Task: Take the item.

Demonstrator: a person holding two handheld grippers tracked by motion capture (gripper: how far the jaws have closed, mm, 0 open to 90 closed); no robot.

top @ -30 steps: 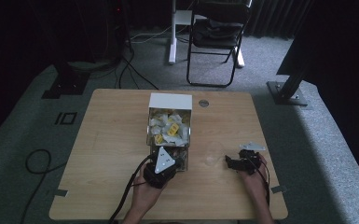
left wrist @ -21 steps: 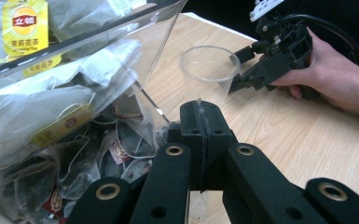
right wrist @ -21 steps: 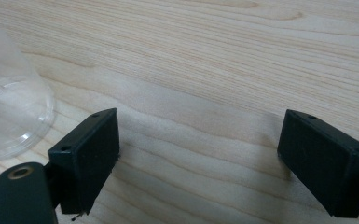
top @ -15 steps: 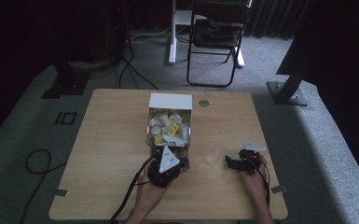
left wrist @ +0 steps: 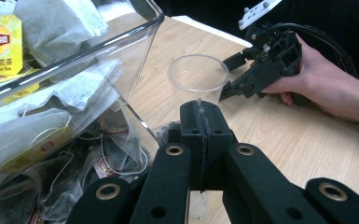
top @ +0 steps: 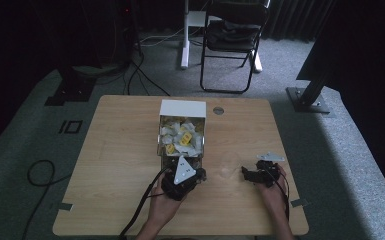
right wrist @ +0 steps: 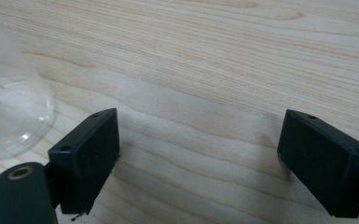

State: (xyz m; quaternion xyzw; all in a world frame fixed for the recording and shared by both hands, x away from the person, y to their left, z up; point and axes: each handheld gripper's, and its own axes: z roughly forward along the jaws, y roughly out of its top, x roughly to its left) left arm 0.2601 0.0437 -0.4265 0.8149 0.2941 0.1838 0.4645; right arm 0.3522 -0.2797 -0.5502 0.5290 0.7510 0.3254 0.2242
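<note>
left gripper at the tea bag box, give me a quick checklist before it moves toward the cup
1. Left gripper shut: ok, fingers pressed together, with what looks like a thin white string or tag pinched between them.
2. Tea bag hanging from that string: cannot tell, nothing shows below the fingers.
3. Clear cup upright and empty: ok, it stands on the table beside the clear box.
4. Path to the cup: ok, bare wood between the box corner and the cup.
5. Right gripper open and off the cup: ok, fingers wide apart, cup just beside one finger.
6. Cup steadied: not ok, nothing holds it.
</note>
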